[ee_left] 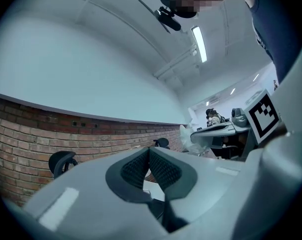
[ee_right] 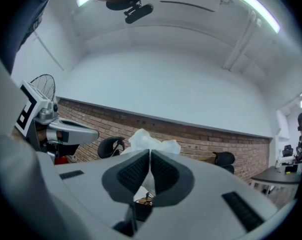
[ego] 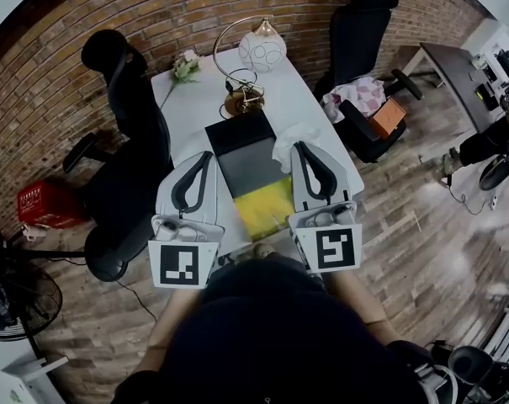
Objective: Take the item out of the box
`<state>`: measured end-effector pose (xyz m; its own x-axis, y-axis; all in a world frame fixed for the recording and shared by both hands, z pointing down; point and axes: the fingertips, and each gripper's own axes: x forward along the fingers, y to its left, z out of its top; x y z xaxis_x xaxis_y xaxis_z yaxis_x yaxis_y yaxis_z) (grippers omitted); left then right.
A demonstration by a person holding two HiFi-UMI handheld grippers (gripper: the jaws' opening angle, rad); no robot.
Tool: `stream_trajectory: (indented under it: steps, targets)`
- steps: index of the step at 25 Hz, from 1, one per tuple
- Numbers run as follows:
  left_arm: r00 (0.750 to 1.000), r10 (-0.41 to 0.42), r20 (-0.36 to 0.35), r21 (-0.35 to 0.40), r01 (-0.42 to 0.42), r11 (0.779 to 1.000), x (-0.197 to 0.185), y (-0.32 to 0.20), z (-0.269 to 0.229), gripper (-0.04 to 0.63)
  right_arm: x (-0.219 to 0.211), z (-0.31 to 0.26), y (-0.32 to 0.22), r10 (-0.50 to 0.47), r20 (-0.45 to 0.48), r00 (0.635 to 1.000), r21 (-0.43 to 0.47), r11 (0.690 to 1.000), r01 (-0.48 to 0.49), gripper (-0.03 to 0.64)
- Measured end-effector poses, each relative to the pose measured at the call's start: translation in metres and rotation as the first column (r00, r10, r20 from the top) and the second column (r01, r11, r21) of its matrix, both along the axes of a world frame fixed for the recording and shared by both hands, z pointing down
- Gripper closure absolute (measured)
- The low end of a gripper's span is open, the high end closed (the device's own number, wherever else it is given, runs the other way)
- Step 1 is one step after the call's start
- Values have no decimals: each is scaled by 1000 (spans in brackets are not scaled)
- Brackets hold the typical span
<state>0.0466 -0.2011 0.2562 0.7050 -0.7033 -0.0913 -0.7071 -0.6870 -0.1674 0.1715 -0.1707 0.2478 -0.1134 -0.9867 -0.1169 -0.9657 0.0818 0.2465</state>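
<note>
On the white table [ego: 204, 99] lies an open black box [ego: 240, 133] with a grey inside [ego: 251, 172]. A flat yellow item [ego: 267, 206] lies against its near end. My left gripper [ego: 208, 155] hangs left of the box, jaws shut and empty [ee_left: 149, 150]. To the right of the box is my right gripper [ego: 299, 146], jaws shut too [ee_right: 150, 151]. Crumpled white paper [ego: 286, 139] [ee_right: 150, 140] sits right at its tips; I cannot tell whether it is pinched.
A gold-based lamp [ego: 242, 99] with a white globe [ego: 262, 50] and a small flower bunch [ego: 185, 66] stand at the table's far end. Black office chairs flank the table on the left [ego: 128, 116] and right [ego: 359, 32]. A red basket [ego: 48, 204] sits on the floor.
</note>
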Motion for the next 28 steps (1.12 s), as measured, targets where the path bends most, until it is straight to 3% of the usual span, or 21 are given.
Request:
stream_trajectory:
  steps: [7, 14, 28]
  targets:
    - [999, 32, 11, 29, -33, 999, -11, 2, 4, 584, -10, 3, 9, 48, 37, 998, 9, 999, -49, 597]
    - [999, 51, -9, -9, -51, 999, -24, 0, 14, 584, -14, 6, 20, 106, 26, 994, 9, 994, -106, 597]
    - [997, 80, -18, -18, -80, 997, -30, 3, 27, 584, -18, 12, 34, 170, 20, 985, -8, 985, -170, 597]
